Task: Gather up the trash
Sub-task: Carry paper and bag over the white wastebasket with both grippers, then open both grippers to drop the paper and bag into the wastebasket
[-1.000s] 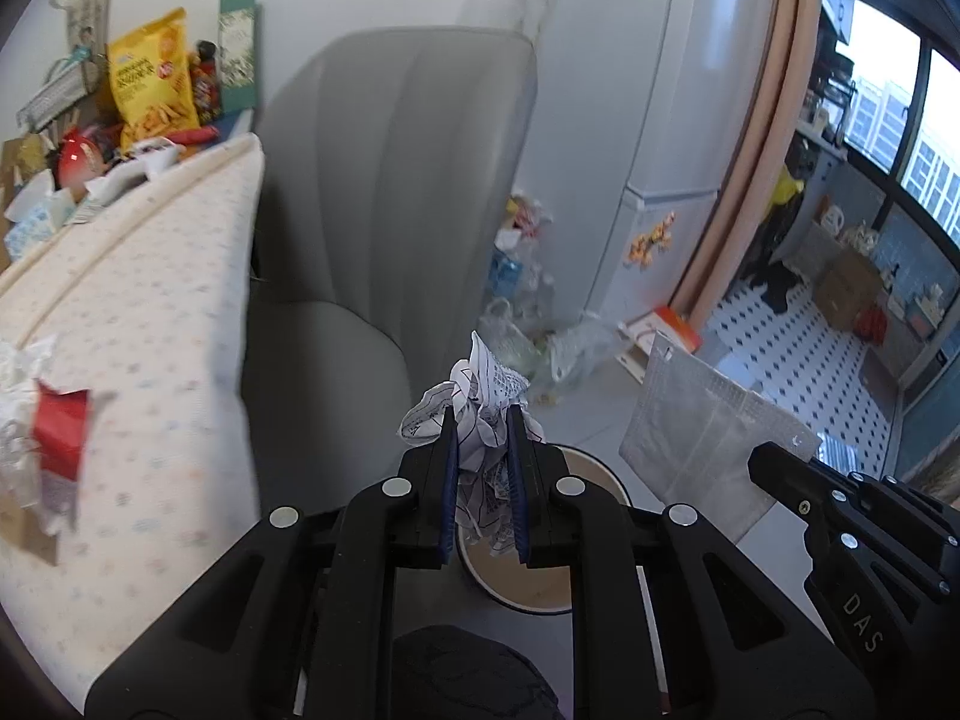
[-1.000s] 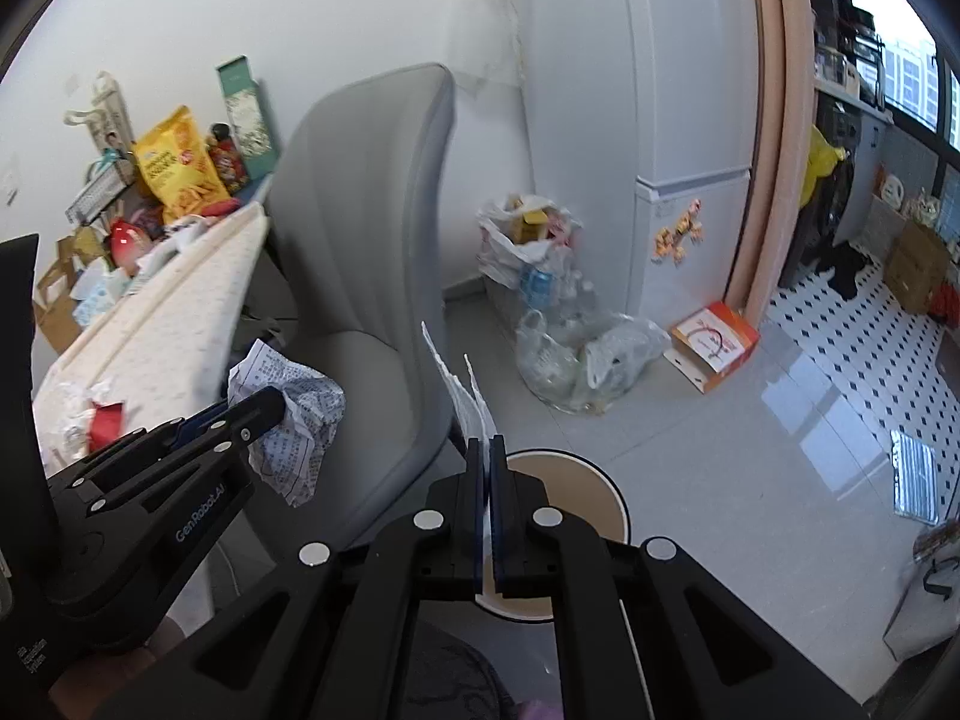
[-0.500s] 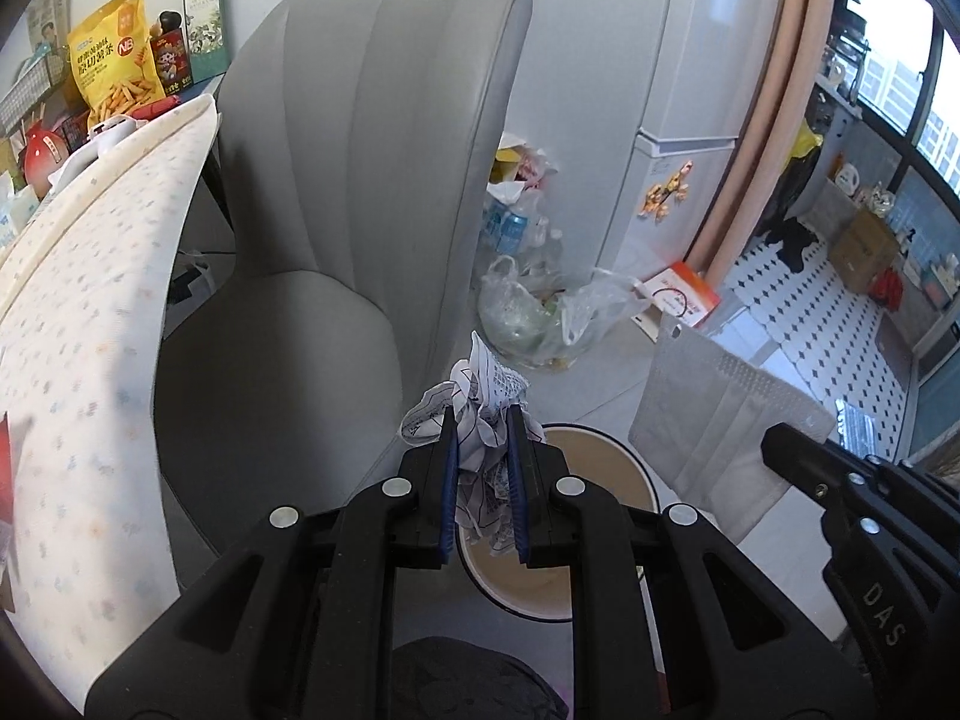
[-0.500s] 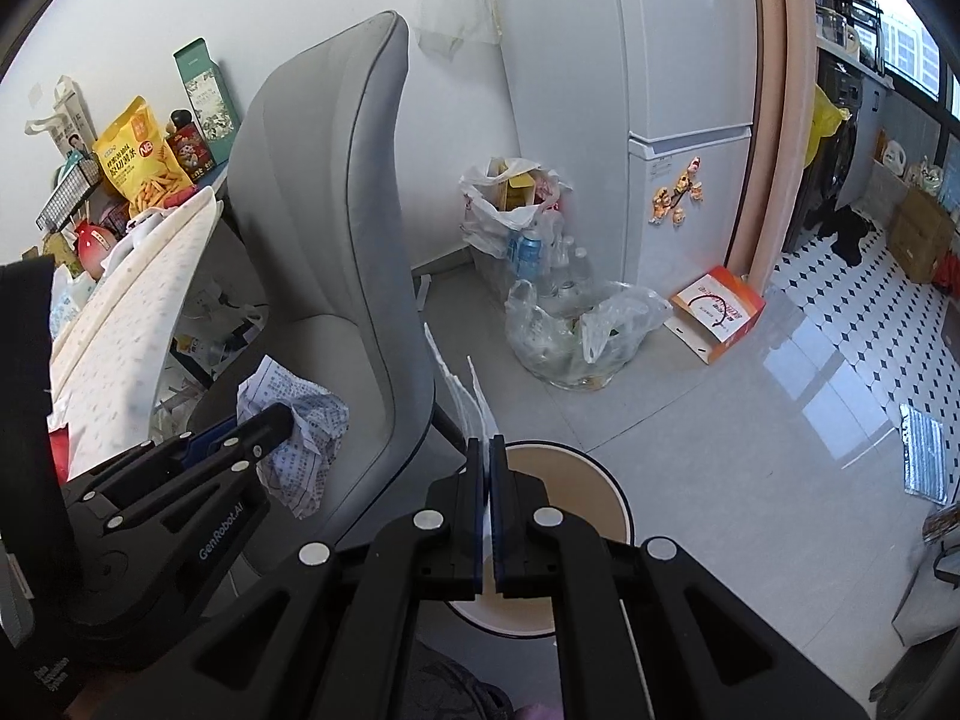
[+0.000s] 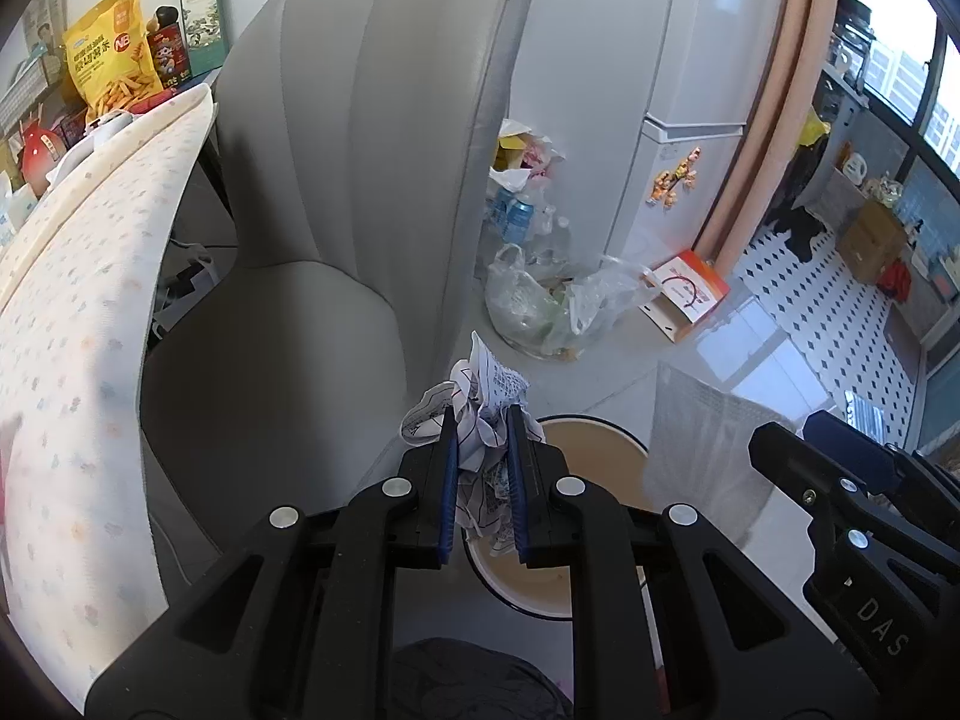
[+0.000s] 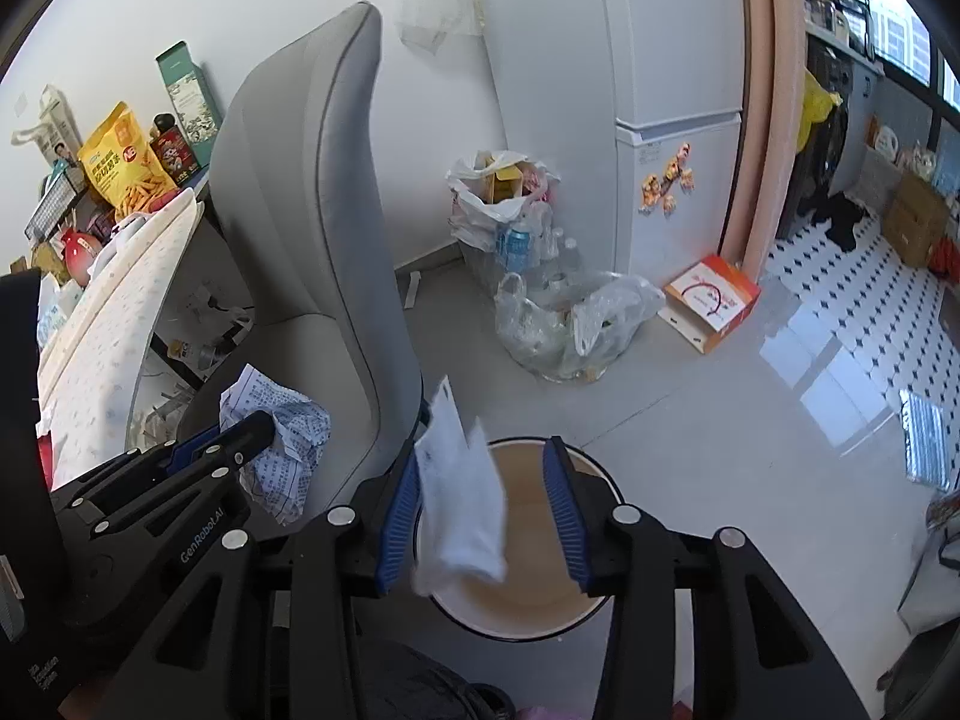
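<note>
Blue pads on my left gripper [image 5: 483, 456] are clamped on a crumpled paper [image 5: 480, 414], printed with small text, which sticks up and hangs down between them. It is held above the near rim of the bin [image 5: 594, 516], a round tan tub with a dark edge standing on the pale floor. From my right wrist view the same paper [image 6: 282, 438] shows to the left, pinched at the tip of the left gripper [image 6: 246, 429], beside the grey chair [image 6: 318, 228].

My right gripper [image 6: 483, 510] has its jaws wide apart, one on each side of the bin [image 6: 594, 594] below. A white wrapper [image 6: 462, 498] sits between them, blurred, close to the left pad; I cannot tell whether it touches that pad. It is over the open mouth of the bin. In the left wrist view that wrapper [image 5: 702, 432] shows flat and pale in front of the right gripper [image 5: 780, 438].

Beyond the bin, clear plastic bags [image 6: 570, 324] full of rubbish lie on the floor near the white fridge [image 6: 666, 90], with an orange and white box [image 6: 711, 300] just beside them. A patterned table [image 5: 78, 324] runs along the left, with a yellow snack bag [image 5: 111, 78] at its far end.
</note>
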Demonstrator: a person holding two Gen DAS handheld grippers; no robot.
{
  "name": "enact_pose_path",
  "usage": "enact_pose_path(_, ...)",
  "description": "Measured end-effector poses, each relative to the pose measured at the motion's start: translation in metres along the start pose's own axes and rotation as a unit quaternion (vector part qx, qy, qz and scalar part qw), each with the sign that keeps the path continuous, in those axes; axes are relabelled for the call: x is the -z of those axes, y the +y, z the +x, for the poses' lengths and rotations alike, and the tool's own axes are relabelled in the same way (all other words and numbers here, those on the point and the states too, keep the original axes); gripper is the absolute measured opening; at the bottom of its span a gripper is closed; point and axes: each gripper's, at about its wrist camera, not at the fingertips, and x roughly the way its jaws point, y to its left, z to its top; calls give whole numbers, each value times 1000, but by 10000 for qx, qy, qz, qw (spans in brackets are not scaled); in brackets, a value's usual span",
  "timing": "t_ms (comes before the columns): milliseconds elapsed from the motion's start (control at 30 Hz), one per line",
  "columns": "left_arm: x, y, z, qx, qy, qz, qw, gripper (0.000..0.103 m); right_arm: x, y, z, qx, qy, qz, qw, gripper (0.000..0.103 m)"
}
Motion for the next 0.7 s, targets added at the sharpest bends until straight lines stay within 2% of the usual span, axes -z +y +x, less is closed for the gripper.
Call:
enact_pose_path(367,3,-18,5,127,39,174,9998,15,7,-36,-6,22,48,318,9995,41)
enact_pose_path(567,3,-15,7,63,42,174,9998,15,11,-29,10,-232,206,297,9991,42)
enact_pose_path(633,3,-12,8,13,54,158,9999,15,12,-26,16,-307,247,296,9988,29)
enact_pose_path(667,3,-12,8,-3,60,149,9999,15,12,-25,20,-350,276,280,9986,8)
enact_pose_path(700,3,-11,9,-15,66,139,9999,15,12,-22,24,-428,335,249,9982,2)
